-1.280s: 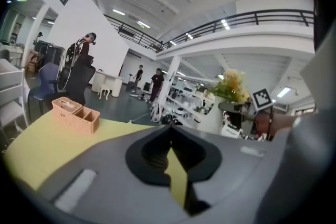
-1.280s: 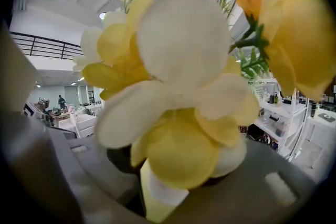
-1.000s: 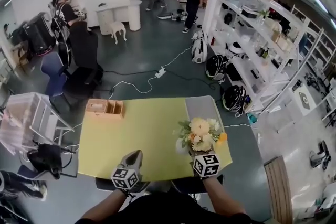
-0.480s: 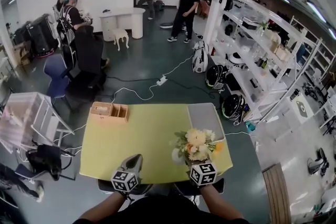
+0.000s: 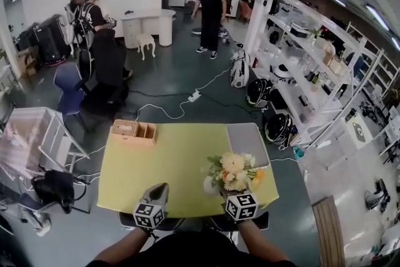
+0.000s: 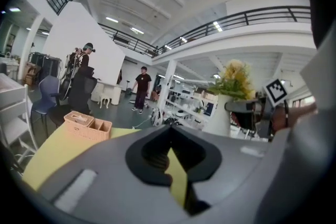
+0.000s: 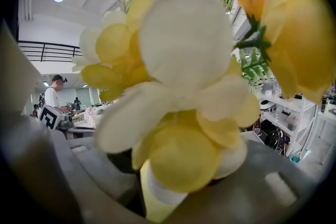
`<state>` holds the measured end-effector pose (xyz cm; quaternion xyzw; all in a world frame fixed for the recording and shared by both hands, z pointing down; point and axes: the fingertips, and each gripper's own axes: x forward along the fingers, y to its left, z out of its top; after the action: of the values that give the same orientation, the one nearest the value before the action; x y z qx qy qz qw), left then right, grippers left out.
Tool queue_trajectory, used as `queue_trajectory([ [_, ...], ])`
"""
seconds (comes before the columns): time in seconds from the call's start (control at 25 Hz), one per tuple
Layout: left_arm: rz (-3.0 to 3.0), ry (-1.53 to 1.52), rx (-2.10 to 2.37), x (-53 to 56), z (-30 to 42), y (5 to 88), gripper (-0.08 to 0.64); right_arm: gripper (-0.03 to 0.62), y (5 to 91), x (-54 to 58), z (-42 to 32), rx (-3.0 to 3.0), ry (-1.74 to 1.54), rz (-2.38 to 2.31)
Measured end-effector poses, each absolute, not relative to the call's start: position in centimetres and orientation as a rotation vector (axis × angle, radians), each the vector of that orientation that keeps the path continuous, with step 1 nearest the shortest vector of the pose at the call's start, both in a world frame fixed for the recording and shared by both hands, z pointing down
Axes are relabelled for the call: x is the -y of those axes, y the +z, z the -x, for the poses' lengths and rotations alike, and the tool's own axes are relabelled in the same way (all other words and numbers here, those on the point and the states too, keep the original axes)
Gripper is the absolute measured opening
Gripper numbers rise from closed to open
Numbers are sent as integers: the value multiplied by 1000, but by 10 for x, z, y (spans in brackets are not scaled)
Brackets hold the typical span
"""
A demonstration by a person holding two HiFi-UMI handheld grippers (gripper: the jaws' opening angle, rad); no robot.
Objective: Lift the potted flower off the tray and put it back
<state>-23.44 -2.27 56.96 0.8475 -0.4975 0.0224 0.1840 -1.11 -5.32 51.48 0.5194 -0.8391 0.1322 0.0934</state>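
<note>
Grey tongs (image 5: pixel 159 189) (checkered marker cubes (image 5: pixel 149 215)), dark top (image 5: pixel 194 253)

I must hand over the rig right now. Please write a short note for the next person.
Left hand-held gripper: shut, empty, at the near edge of the table.
Right hand-held gripper: closed on the potted flower.
The potted flower is off the grey tray, on its near side, over the yellow table.
Done: lift off the tray. Left: put it back on the tray and release.
</note>
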Motion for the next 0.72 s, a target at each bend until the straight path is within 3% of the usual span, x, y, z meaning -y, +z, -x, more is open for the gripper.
queue_trajectory([
  [0.72,-2342,-32,1393,16,260,572,8,209,510,49,32,2499,363,-1552],
])
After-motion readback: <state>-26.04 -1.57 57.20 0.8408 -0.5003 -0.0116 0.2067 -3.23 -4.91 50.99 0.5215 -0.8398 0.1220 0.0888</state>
